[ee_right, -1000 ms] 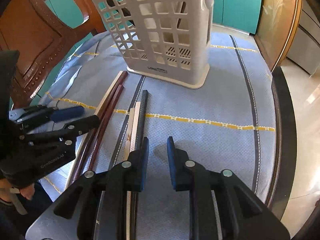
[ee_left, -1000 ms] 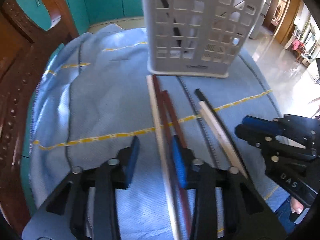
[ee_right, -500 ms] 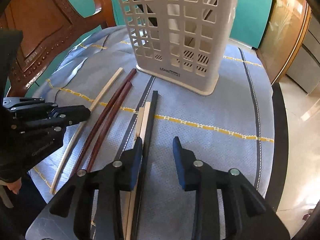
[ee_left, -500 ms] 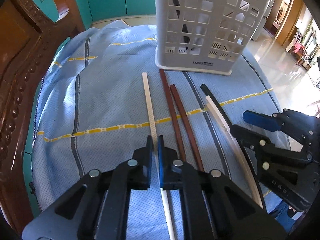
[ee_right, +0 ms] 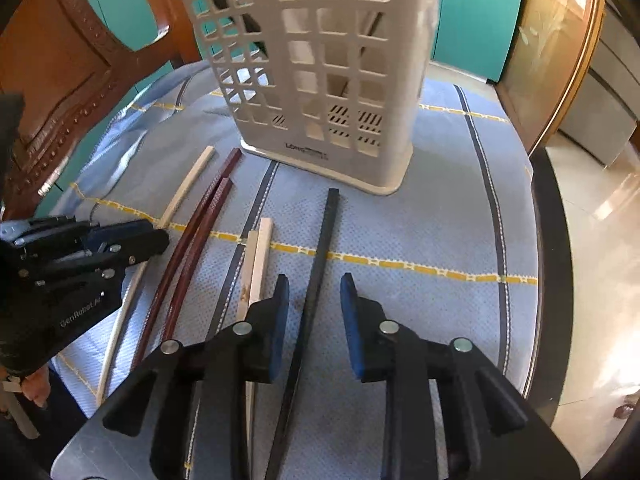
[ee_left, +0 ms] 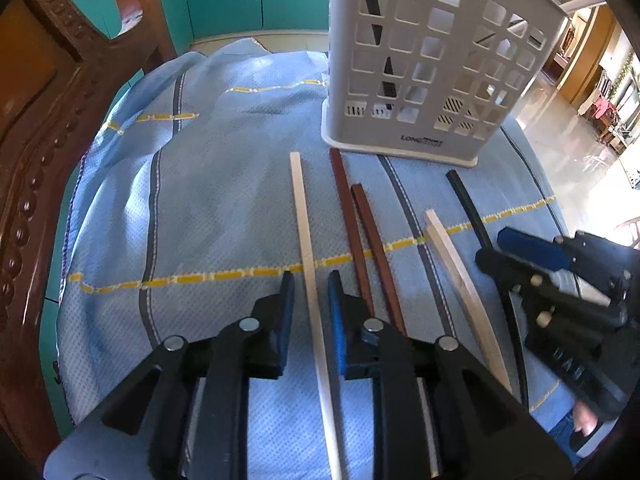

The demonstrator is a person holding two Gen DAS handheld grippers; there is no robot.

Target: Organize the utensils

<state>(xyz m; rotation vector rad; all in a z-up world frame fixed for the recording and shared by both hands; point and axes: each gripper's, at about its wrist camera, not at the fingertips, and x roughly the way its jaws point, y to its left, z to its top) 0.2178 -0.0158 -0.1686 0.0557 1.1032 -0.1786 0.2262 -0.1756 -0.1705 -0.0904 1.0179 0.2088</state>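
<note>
Plainly the sorting is at an early stage: five chopsticks lie loose on the blue cloth (ee_left: 208,200) that covers the surface, and only one dark stick (ee_left: 386,76) shows standing inside the white slotted holder (ee_left: 432,60) at the far side, though the lattice hides much of its inside. Counted from left to right in the left wrist view: one cream chopstick (ee_left: 306,240), two reddish-brown chopsticks (ee_left: 368,240) lying side by side, a second cream chopstick (ee_left: 452,256), and one black chopstick (ee_left: 468,204). So two cream, two brown and one black wait on the cloth, all pointing toward the holder. The left claw (ee_left: 311,296) straddles the left cream chopstick with its jaws opening, the pads clear of the stick on both sides. The right claw (ee_right: 315,300) likewise has the black chopstick (ee_right: 320,264) between its jaws, which are opening and do not touch it. Neither stick looks lifted. A carved wooden chair (ee_left: 44,92) stands at the far left.
</note>
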